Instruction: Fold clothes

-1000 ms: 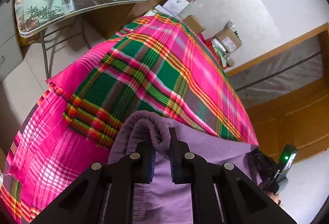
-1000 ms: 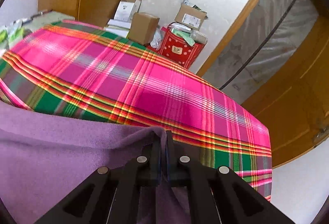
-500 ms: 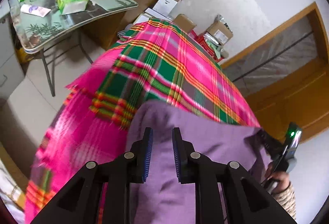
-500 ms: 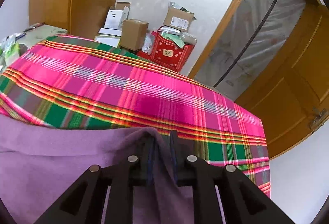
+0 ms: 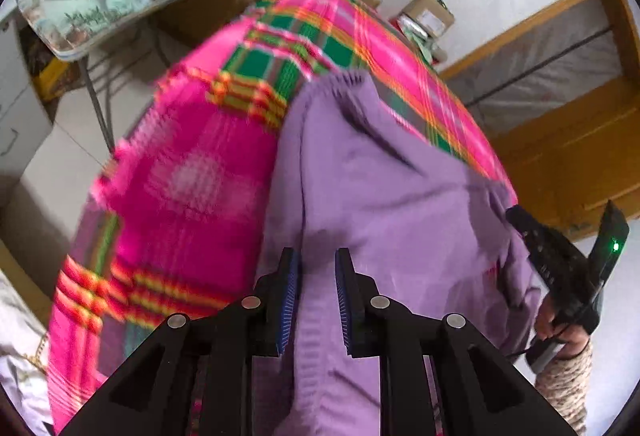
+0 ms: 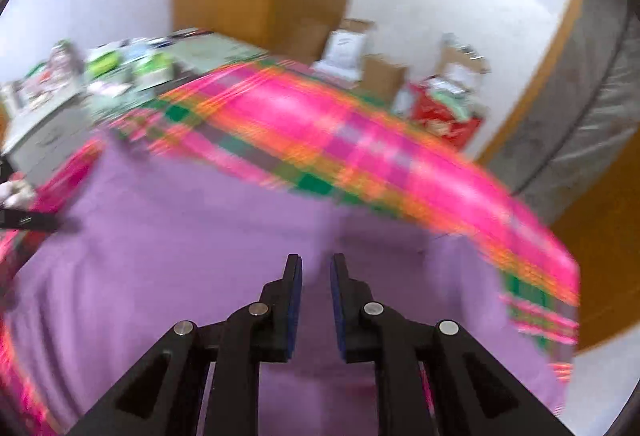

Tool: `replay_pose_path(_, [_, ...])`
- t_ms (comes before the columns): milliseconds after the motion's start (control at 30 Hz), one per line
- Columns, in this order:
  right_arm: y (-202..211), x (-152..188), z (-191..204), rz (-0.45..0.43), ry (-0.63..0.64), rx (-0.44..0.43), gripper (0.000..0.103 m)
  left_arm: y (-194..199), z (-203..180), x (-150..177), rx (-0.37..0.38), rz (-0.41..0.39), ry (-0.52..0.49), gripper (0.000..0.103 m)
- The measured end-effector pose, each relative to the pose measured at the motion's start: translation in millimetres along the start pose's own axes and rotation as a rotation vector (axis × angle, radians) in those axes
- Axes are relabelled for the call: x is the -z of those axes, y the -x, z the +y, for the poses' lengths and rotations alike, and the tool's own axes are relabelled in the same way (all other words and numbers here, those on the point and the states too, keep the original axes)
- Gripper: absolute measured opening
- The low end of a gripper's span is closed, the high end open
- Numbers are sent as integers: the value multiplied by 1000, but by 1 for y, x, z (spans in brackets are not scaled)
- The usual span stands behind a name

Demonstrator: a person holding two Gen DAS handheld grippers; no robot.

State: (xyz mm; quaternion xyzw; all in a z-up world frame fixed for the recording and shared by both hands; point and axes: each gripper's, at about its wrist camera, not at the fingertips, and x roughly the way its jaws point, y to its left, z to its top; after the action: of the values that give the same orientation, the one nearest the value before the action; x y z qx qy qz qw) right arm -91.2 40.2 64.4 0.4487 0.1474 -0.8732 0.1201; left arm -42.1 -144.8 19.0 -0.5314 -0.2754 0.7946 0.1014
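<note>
Purple garment flat on plaid cloth; L gripper & R gripper slightly apart, empty

Left gripper angled steeply downward, jaws parted with a clear gap, nothing pinched between the blue pads. Right gripper likewise tilted down, jaws slightly apart, empty. Right hand wrapped around its gripper's handle at the edge of the left wrist view, patterned sleeve below.
</note>
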Motion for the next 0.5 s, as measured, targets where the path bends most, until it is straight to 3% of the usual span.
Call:
replay_pose_path(200, [2,38,39,62,-5,-183,15,-4,-1,16,14,45,-53,20])
replay_pose_path(467, [19,80,90,91,58,-325,15,-9,8,27,143,99,-10,20])
replay_pose_path(500, [17,84,96,107,71,-339,16,-8,8,28,143,96,-12,16])
